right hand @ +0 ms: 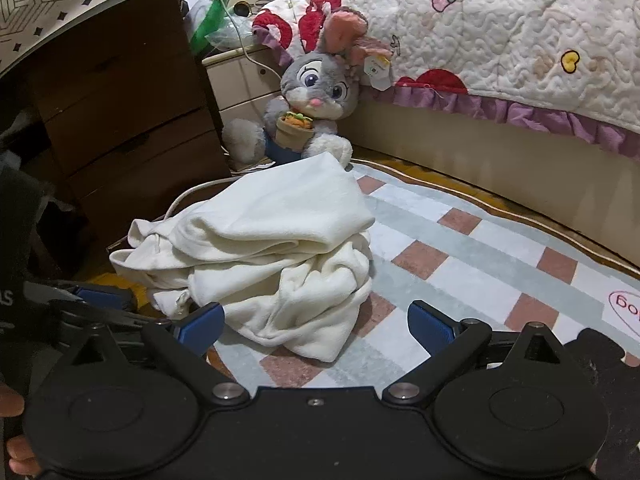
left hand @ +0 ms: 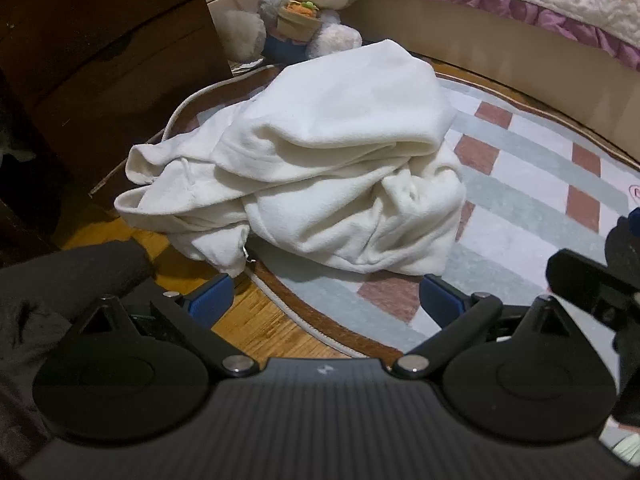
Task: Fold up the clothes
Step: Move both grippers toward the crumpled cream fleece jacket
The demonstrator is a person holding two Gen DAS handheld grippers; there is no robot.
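Nearest, left gripper (left hand: 324,300) and right gripper (right hand: 316,324) both spread wide, blue pads empty, hovering short of the cloth. Just beyond, crumpled cream fleece garment (left hand: 304,168) heaped on the round checked rug (left hand: 520,184), its left edge spilling toward the wooden floor. Best to pinch two separate hems, lift and spread flat before folding, clear of the grey plush rabbit (right hand: 308,112) behind.

Soft matt fleece garment (left hand: 304,168) on a flat-woven rug (left hand: 532,208) over glossy wood floor (left hand: 256,320).
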